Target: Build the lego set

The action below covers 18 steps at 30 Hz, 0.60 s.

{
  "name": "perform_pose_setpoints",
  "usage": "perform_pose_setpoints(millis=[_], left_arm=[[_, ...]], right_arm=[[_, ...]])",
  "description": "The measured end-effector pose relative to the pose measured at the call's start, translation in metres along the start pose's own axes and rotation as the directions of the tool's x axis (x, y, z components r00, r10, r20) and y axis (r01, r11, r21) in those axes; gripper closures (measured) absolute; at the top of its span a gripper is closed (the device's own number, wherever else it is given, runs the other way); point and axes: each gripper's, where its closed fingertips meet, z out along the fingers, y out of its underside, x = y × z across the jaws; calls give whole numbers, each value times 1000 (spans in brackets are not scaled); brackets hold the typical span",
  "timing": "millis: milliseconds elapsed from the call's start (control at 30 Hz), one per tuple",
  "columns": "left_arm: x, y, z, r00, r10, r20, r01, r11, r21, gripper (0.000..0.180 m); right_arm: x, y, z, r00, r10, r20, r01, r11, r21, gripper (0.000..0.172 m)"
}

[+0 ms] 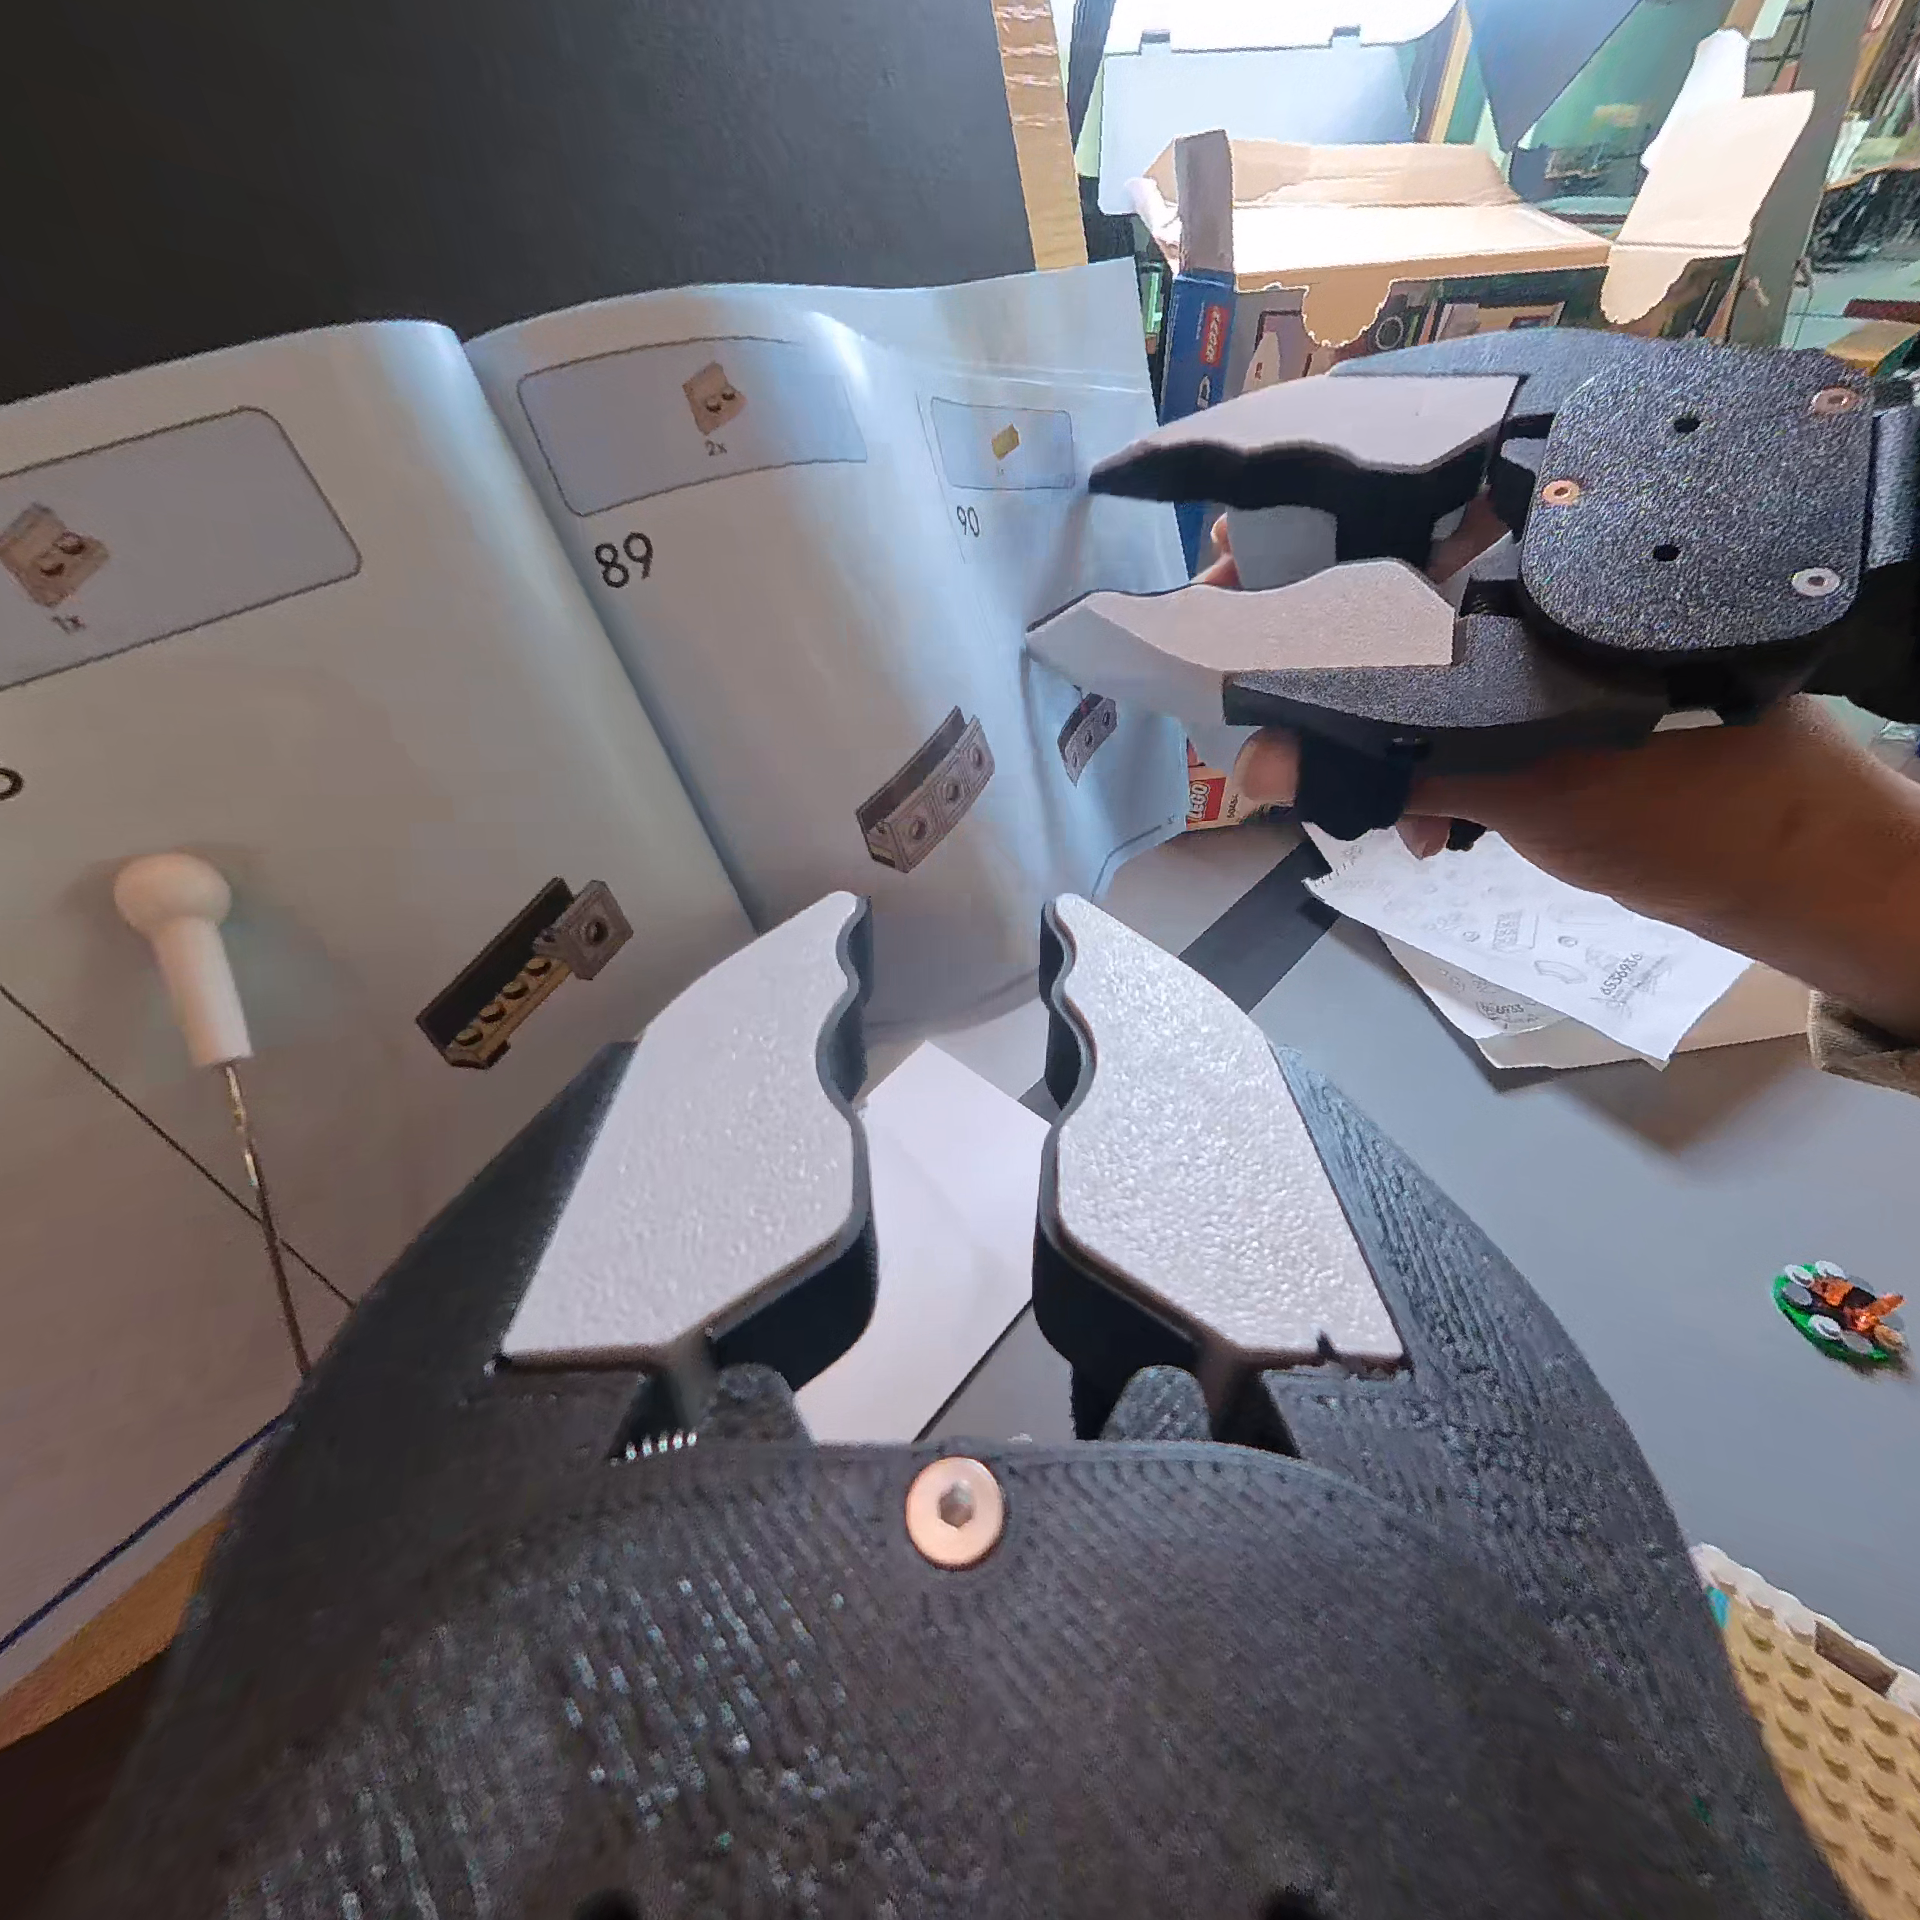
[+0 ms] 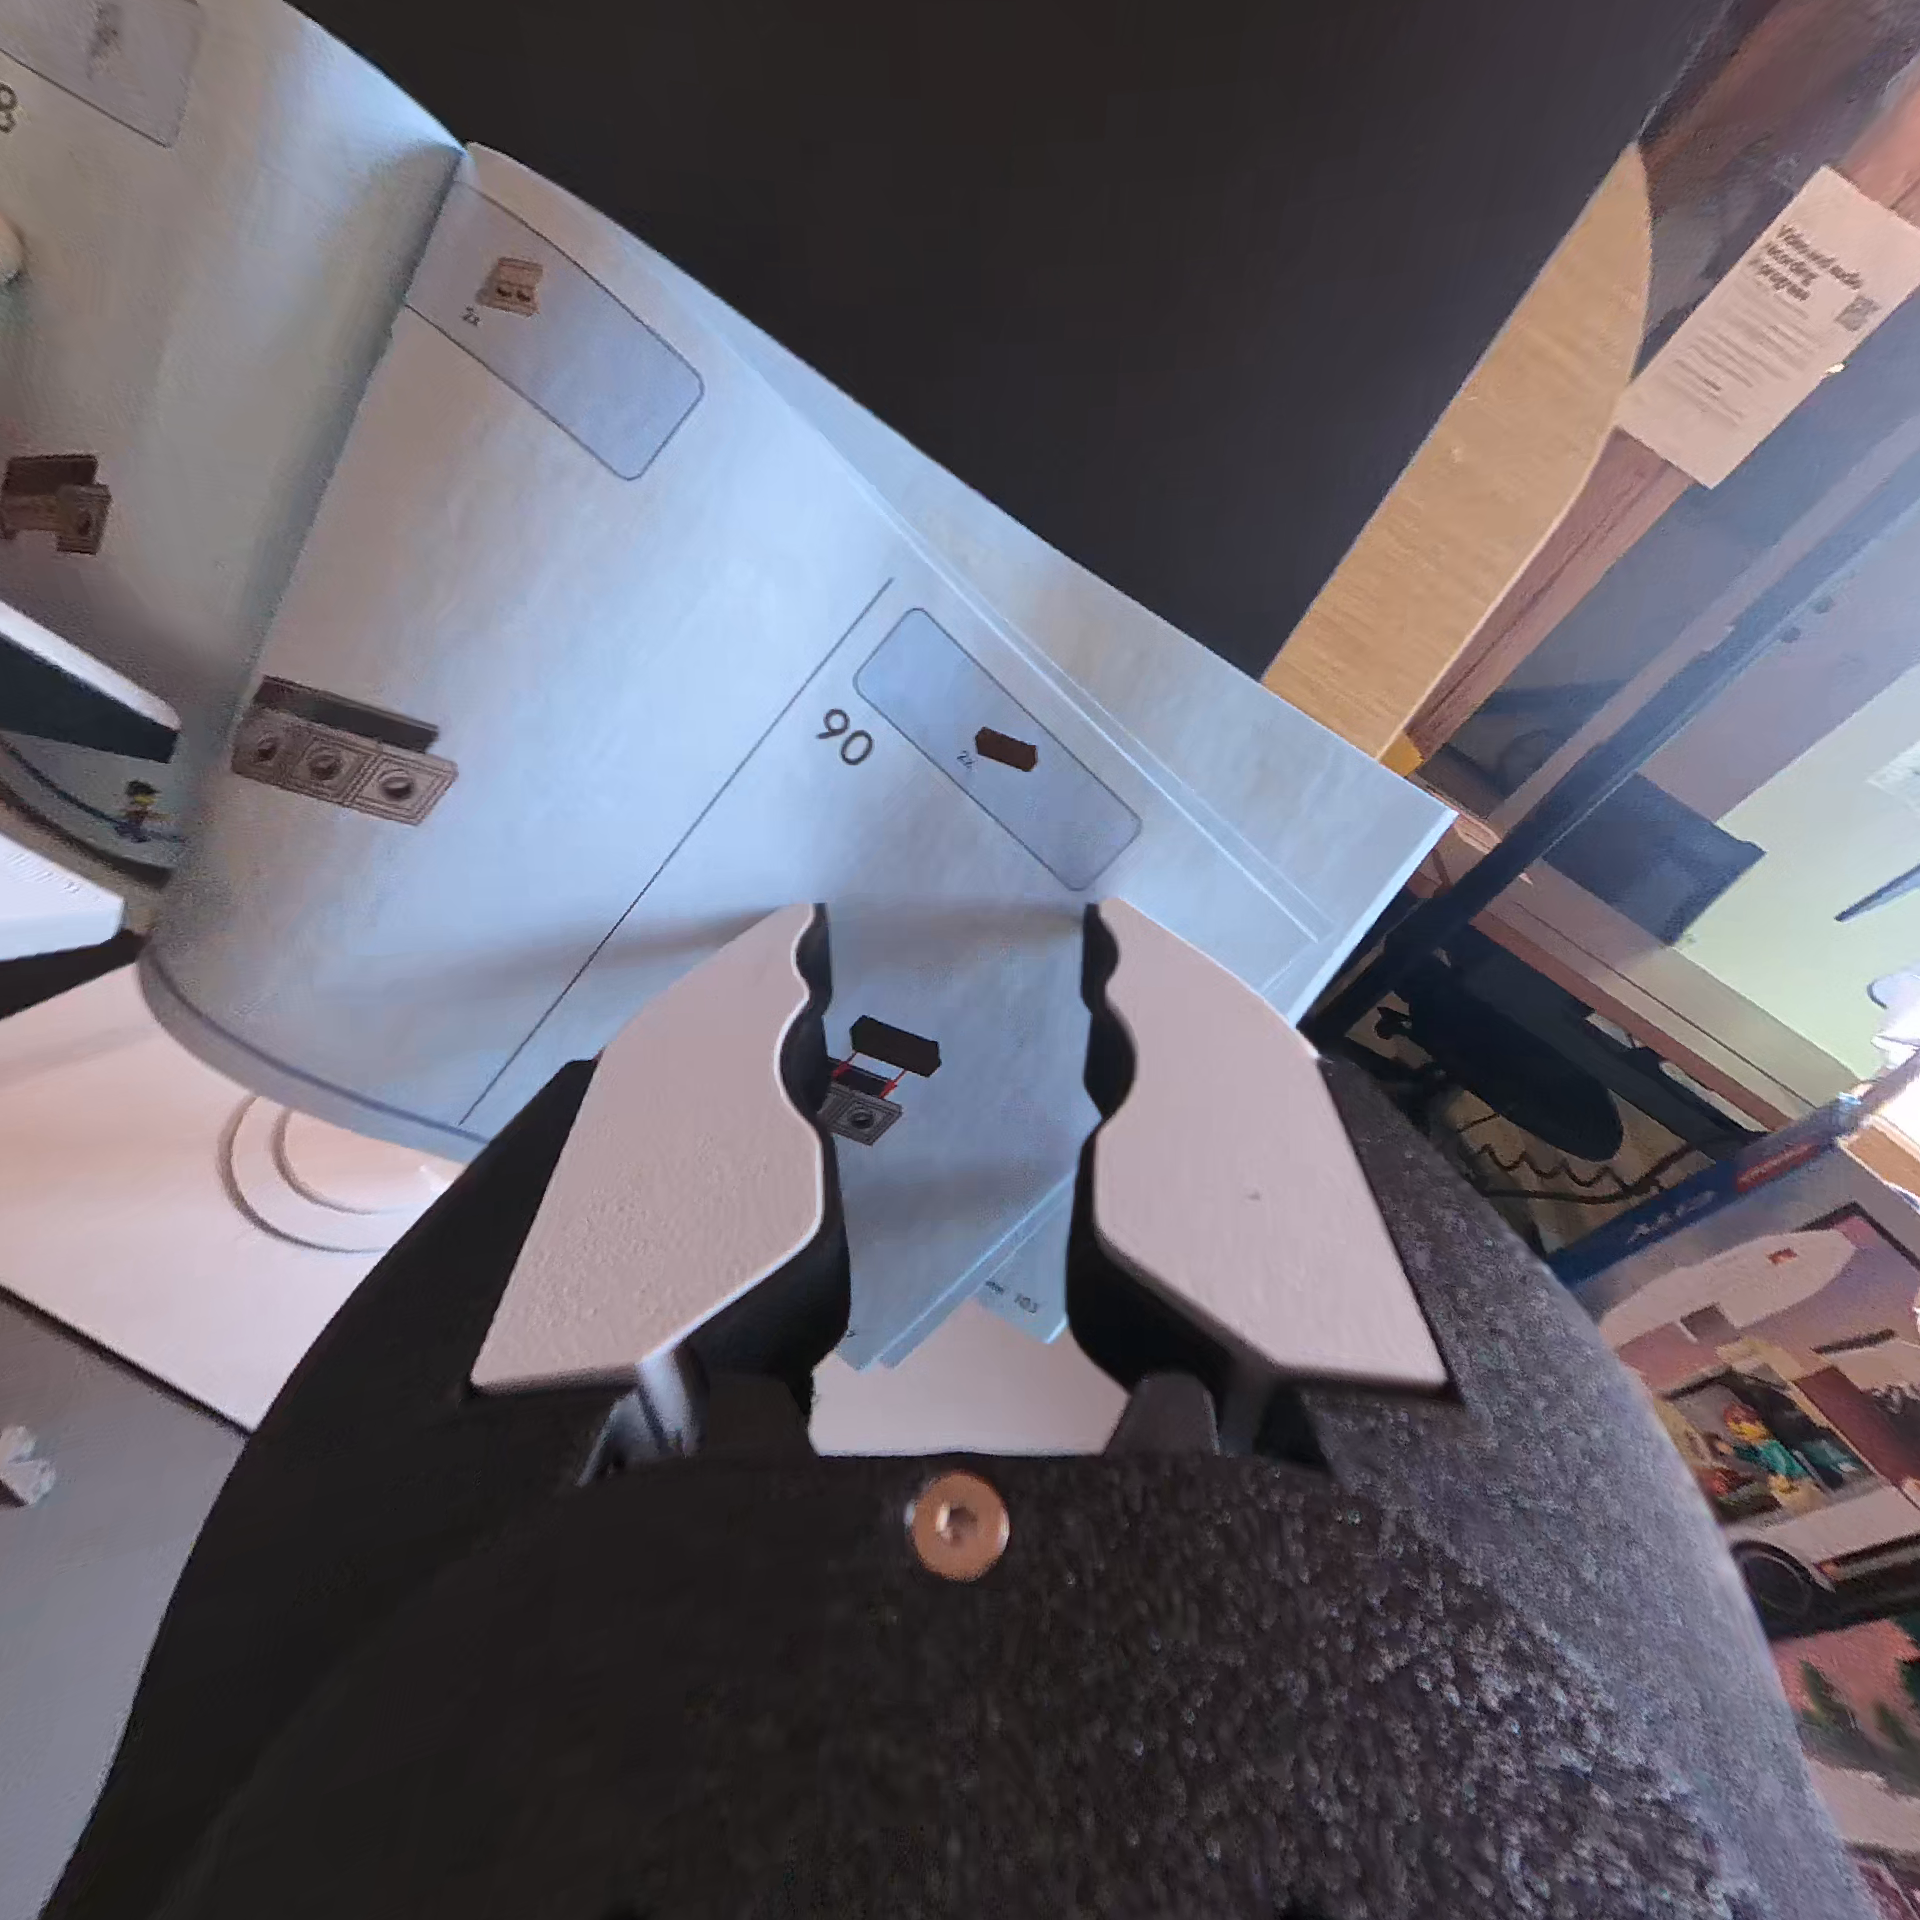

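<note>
Left gripper (image 1: 954, 914): jaws partly open, nothing between the pads, only grey bench (image 1: 1558, 1195) and a white sheet (image 1: 935, 1195) seen through the gap. Just ahead stands an open instruction booklet (image 1: 436, 727), propped up, pages curving. A white-handled pin tool (image 1: 192, 961) sits against its left page.

Right gripper (image 2: 951, 920): jaws open a bit wider, pads apart and pressing on nothing. The booklet's right page edge (image 2: 935, 1195) lies in the gap; contact cannot be told. In the left wrist view the right gripper's fingertips sit at that page's outer edge, a hand (image 1: 1662, 831) under it.

Farther out: printed paper slips (image 1: 1507, 935), a small green round brick piece (image 1: 1844, 1320), a tan studded baseplate (image 1: 1829, 1745), an open cardboard box (image 1: 1403, 218), a toy box (image 2: 1766, 1371).
</note>
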Motion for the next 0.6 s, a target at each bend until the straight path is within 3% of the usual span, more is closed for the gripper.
perform_pose_setpoints(millis=[100, 200, 300, 400, 500, 600], left_arm=[[1, 1, 2, 1000, 11, 3, -11, 1000, -5, 149], [2, 1, 5, 1000, 3, -4, -3, 1000, -13, 148], [2, 1, 6, 1000, 5, -1, -5, 1000, -10, 148], [3, 2, 7, 1000, 0, -1, 0, 1000, -8, 148], [4, 2, 7, 1000, 7, 2, -7, 1000, -9, 148], [5, 2, 7, 1000, 11, 2, -11, 1000, -12, 148]], right_arm=[[12, 3, 3, 998, 56, -31, -56, 998, -6, 96], [10, 3, 6, 997, 82, 11, -81, 997, -9, 94], [8, 5, 5, 996, 83, 22, -82, 997, -14, 105], [6, 6, 4, 997, 71, 36, -71, 997, -7, 131], [6, 7, 3, 998, 58, 33, -58, 998, -1, 137], [18, 4, 4, 997, 77, -14, -77, 997, 16, 101]])
